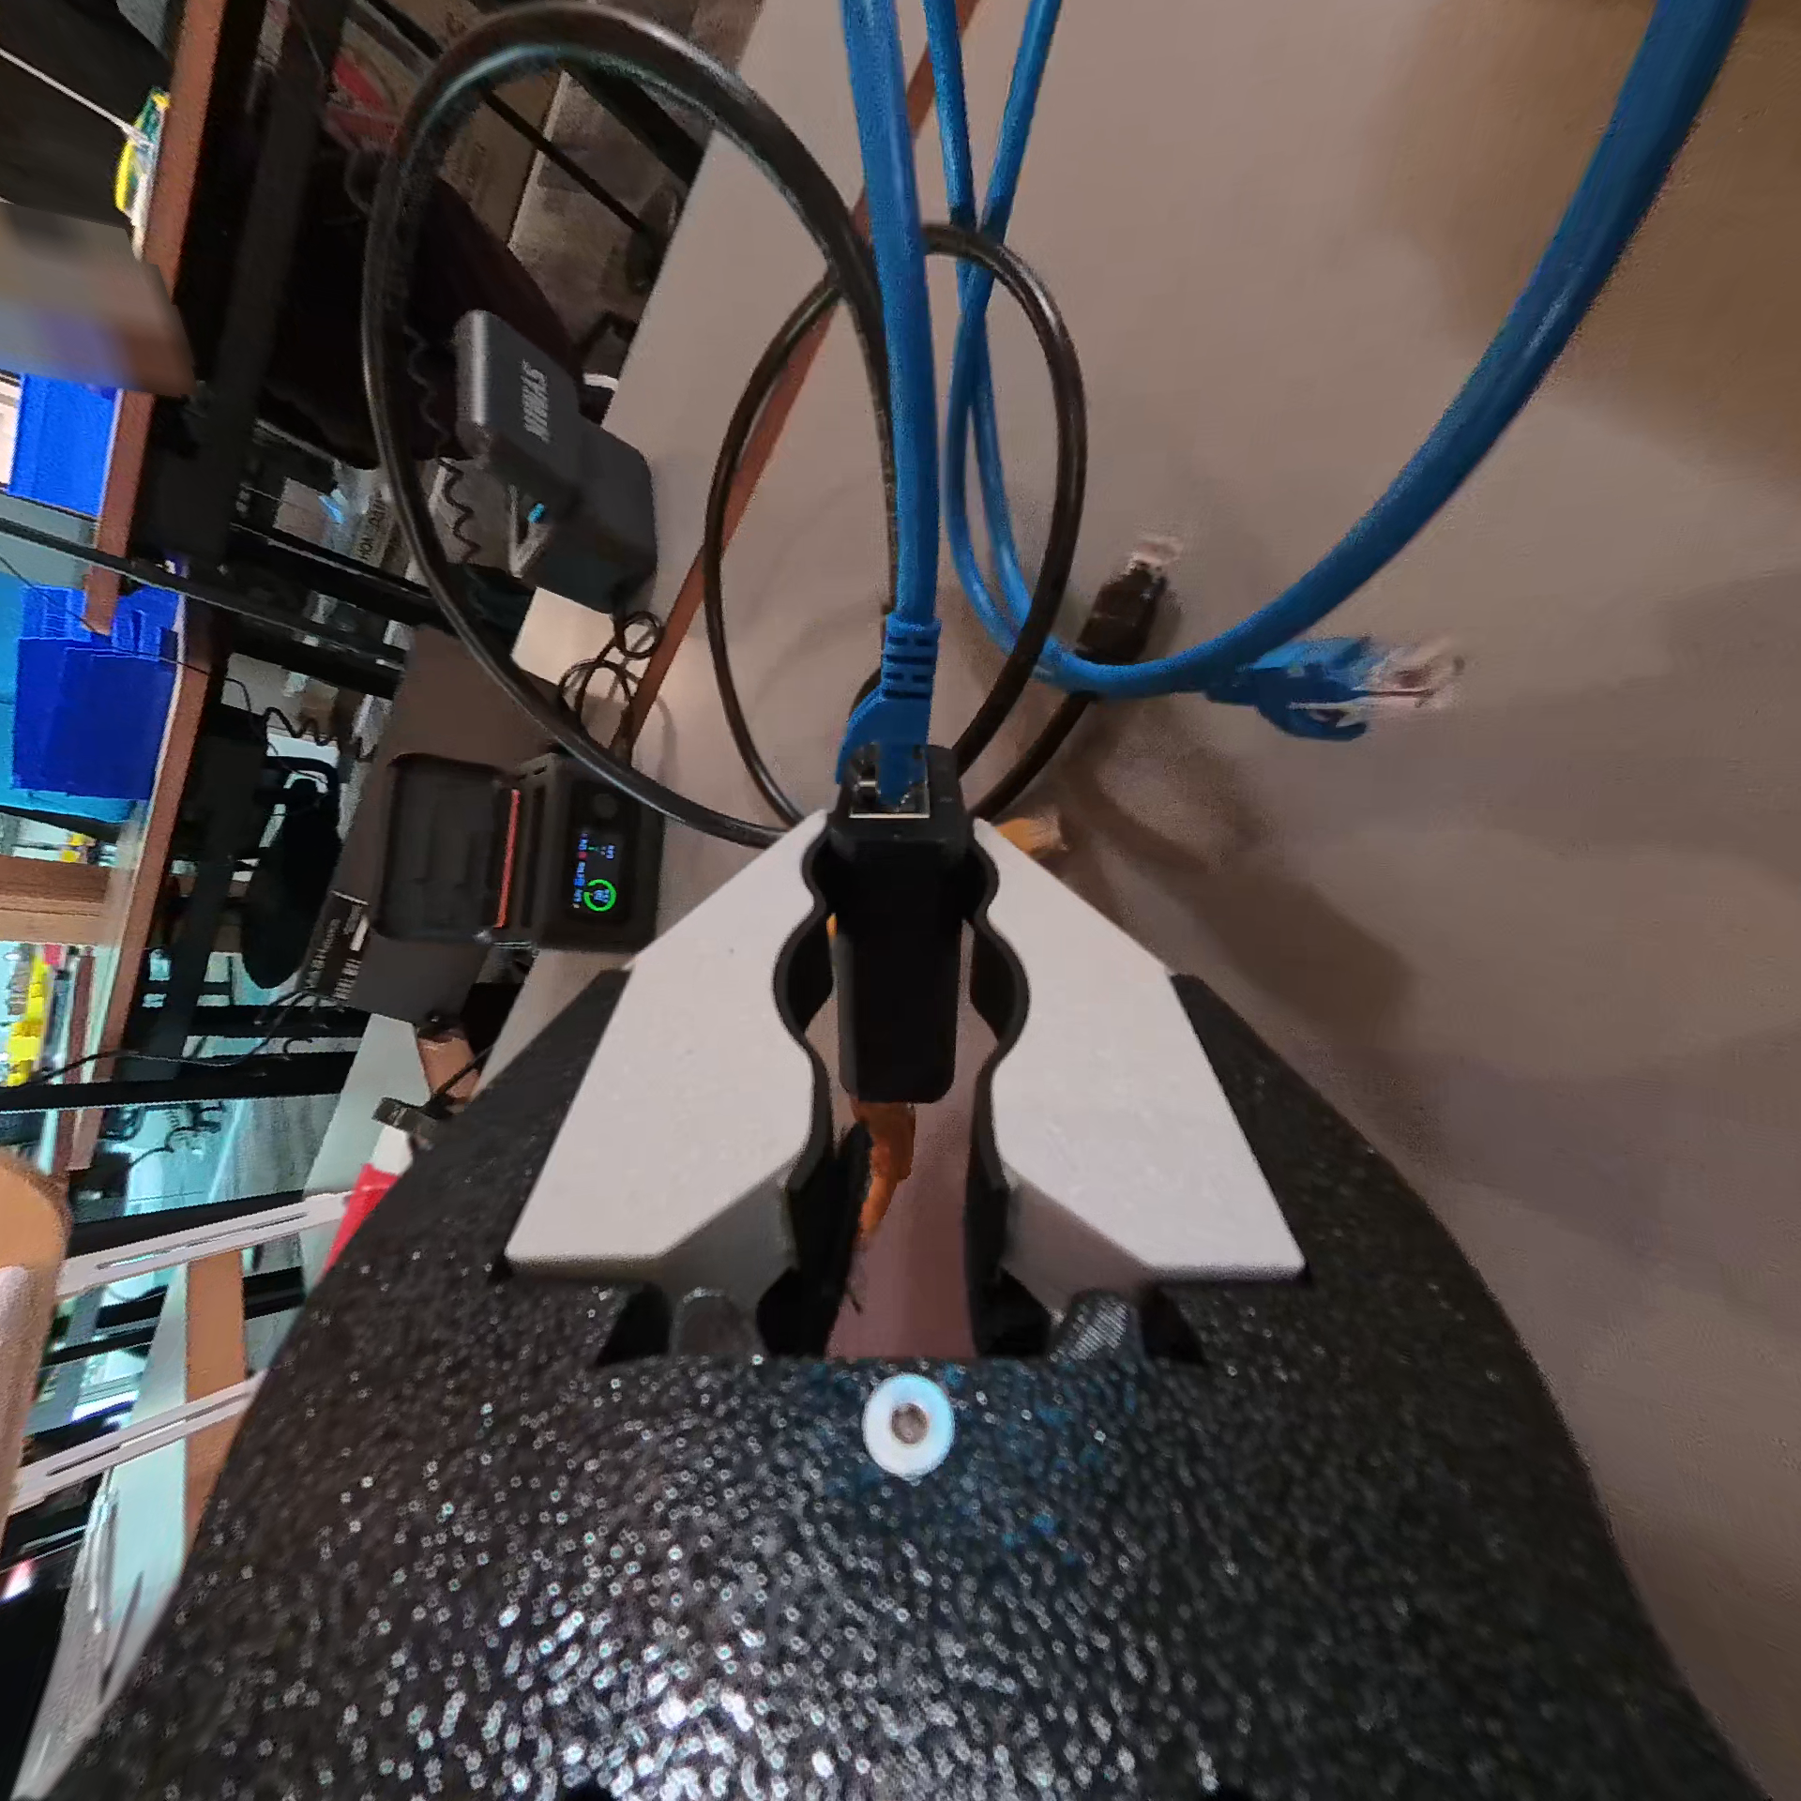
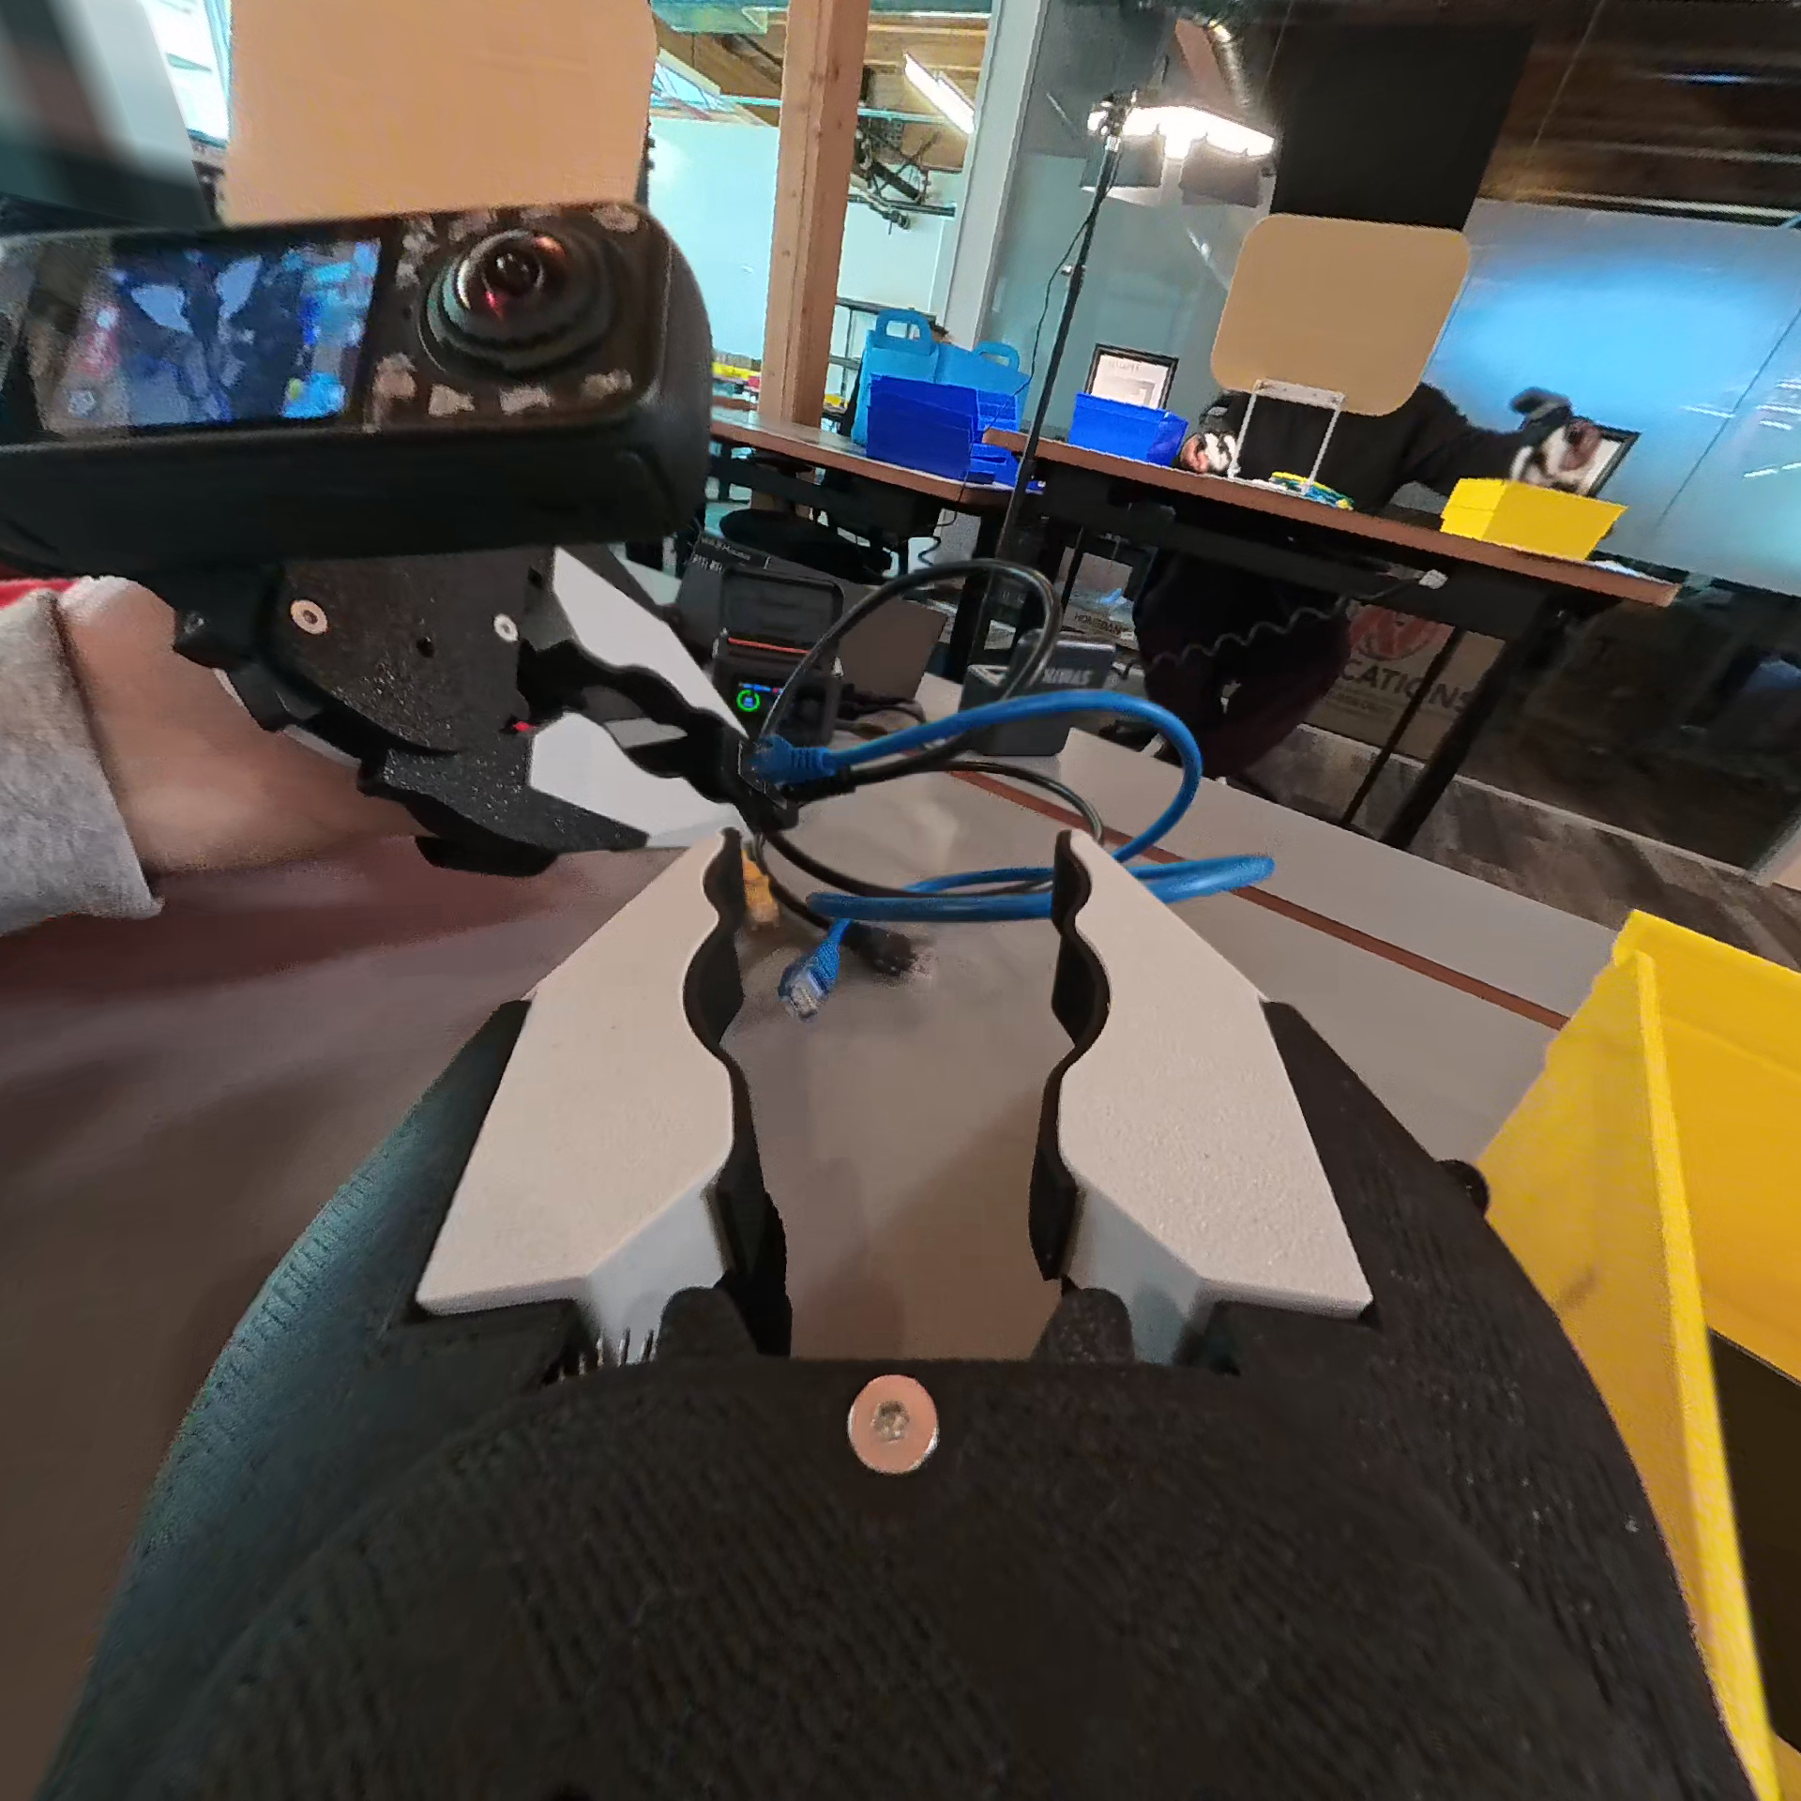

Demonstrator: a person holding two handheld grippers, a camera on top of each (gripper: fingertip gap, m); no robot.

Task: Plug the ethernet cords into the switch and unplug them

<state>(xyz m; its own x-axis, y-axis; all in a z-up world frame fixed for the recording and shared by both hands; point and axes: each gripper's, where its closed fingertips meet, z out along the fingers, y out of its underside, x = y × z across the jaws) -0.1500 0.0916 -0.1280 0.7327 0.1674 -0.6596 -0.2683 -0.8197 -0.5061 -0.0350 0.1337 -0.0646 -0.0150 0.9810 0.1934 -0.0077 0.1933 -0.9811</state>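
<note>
My left gripper [image 1: 899, 838] is shut on a small black switch [image 1: 897, 936], held above the table. A blue ethernet cord [image 1: 901, 390] is plugged into the switch's front port by its blue plug [image 1: 892, 721]. A black cord [image 1: 604, 409] loops behind it, and an orange plug [image 1: 882, 1160] shows under the switch. A loose blue plug [image 1: 1335, 682] and a loose black plug [image 1: 1126, 609] lie on the table. My right gripper [image 2: 892, 858] is open and empty, just short of the loose blue plug [image 2: 809, 975]. The left gripper [image 2: 721, 750] with the switch shows in the right wrist view too.
A yellow bin [image 2: 1657, 1169] stands close at the right. A black device with a lit display [image 1: 585, 867] and a dark box [image 1: 546, 458] sit at the table's far edge. A person works at another table [image 2: 1364, 526] with blue and yellow bins behind. One gripper's finger ends stand about 15 cm off the other's.
</note>
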